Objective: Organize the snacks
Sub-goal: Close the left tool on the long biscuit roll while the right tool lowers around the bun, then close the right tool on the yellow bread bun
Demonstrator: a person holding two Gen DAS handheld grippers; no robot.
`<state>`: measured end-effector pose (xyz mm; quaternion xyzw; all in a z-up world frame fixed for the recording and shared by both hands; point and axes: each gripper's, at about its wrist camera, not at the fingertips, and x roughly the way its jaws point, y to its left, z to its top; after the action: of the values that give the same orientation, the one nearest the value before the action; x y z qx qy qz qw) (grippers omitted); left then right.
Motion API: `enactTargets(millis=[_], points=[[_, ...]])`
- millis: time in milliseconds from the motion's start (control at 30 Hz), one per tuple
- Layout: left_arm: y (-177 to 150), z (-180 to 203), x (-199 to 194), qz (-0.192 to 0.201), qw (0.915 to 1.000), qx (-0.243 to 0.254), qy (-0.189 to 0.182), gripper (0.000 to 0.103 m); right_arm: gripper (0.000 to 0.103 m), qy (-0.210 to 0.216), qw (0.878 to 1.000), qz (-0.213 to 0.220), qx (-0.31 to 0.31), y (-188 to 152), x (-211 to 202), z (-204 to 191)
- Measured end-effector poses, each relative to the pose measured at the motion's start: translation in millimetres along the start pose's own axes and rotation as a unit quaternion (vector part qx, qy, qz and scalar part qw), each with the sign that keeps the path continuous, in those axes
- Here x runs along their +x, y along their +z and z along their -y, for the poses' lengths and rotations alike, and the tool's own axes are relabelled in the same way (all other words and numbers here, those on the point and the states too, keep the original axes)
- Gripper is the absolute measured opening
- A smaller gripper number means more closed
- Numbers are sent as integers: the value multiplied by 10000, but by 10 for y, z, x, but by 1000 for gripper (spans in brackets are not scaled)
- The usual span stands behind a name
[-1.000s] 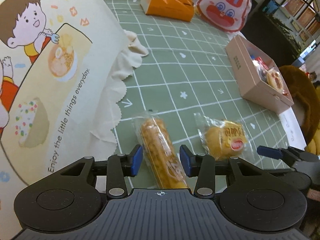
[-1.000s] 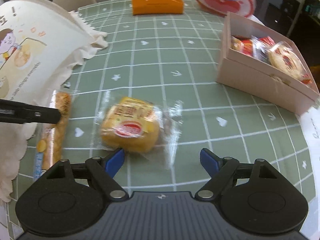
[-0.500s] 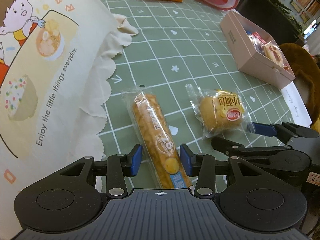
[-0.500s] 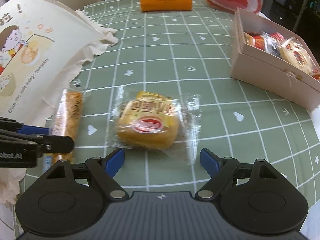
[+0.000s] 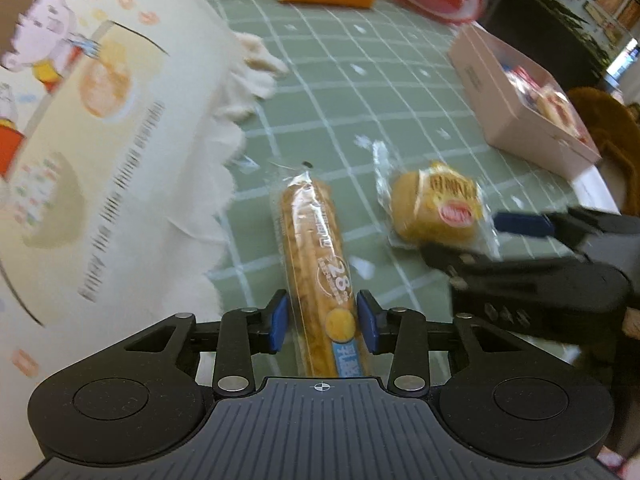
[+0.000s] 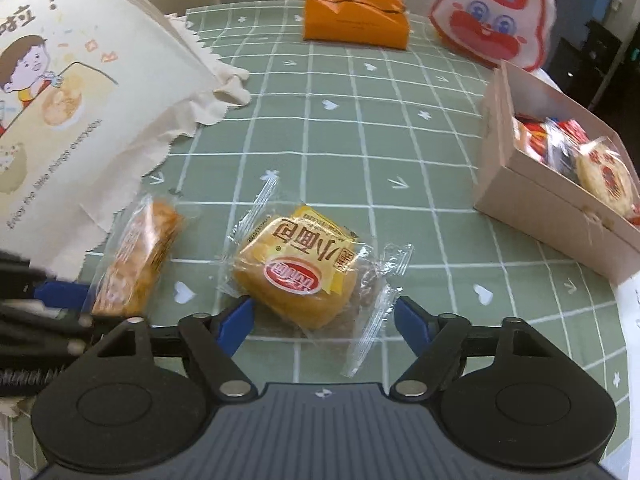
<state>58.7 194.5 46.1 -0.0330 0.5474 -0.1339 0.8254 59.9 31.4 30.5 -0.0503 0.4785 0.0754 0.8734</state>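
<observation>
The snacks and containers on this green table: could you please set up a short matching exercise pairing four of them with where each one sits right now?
Things:
1. long stick-shaped snack
2. square bread packet
3. pink cardboard box
4. orange tissue pouch

Places:
A. at the far end of the table, beside the rabbit-face bag
B. in front of the open right gripper
C. on the right side of the table, holding wrapped snacks
D. between the fingers of the left gripper

Pairs: 1-D, 2-B, 3-C, 4-A
</observation>
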Motion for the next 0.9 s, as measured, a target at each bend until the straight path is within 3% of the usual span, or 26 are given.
enactTargets(millis=[233,433,633,900], points=[[85,-265,-43,99,9988,-448,184,41,76,530,9985,-28,-160,37,-96,-156],[19,-211,-10,-30,9992,-363,175,40,76,235,9985,244,-435,148,-187,-193],[-6,-265,-66,-11,9988,-456,158,40,77,238,9996,151,-98,324,-42,-89],[13,-351,-93,-19,9983,-536,248,42,76,1187,9927,-137,141,265,-75,-156]])
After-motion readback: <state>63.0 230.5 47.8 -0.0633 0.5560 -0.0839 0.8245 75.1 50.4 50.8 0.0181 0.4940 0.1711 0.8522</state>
